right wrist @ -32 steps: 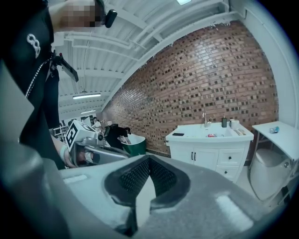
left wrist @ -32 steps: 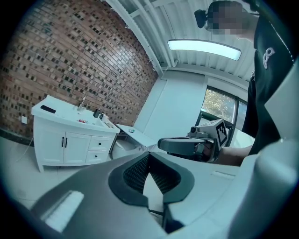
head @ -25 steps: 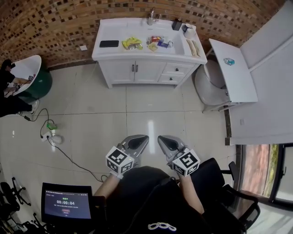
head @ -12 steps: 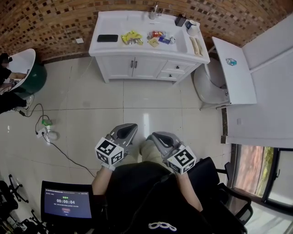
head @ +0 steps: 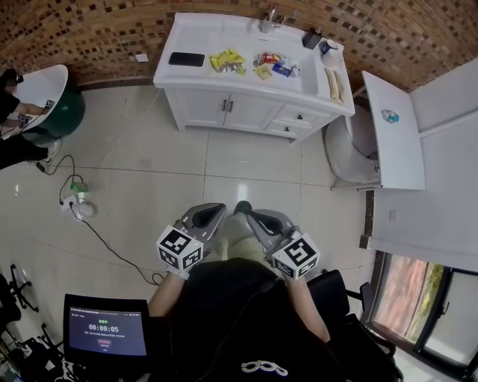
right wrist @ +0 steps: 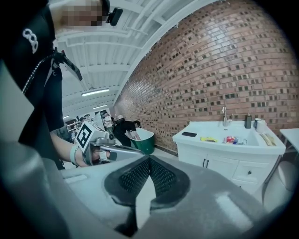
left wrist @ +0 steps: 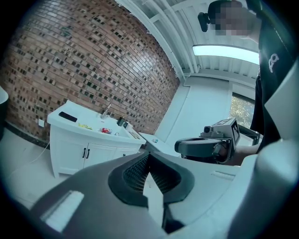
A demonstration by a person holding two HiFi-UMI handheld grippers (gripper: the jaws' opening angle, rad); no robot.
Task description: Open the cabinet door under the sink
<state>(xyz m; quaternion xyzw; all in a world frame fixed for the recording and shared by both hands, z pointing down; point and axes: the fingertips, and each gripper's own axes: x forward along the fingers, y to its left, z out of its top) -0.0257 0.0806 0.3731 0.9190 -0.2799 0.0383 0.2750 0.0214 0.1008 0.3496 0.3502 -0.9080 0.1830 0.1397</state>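
Observation:
The white sink cabinet (head: 224,112) stands against the brick wall, far across the tiled floor. Its two doors are shut, with a pair of dark handles (head: 226,105) at the middle seam. In the left gripper view the cabinet (left wrist: 79,151) is small and distant, and in the right gripper view the cabinet (right wrist: 219,163) sits to the right. My left gripper (head: 207,216) and right gripper (head: 256,218) are held side by side close to my body. Both are shut with nothing between the jaws. Each gripper sees the other: the right gripper (left wrist: 205,145) and the left gripper (right wrist: 110,150).
A phone (head: 187,59), packets and bottles lie on the countertop near the faucet (head: 267,16). A toilet (head: 345,145) and a white panel (head: 396,130) stand to the right. At left are a green tub (head: 58,123), a floor cable (head: 97,239) and a monitor (head: 103,328).
Both grippers have shifted a little left and up in the head view, still shut. A foot now shows between them. The cabinet doors have stayed shut.

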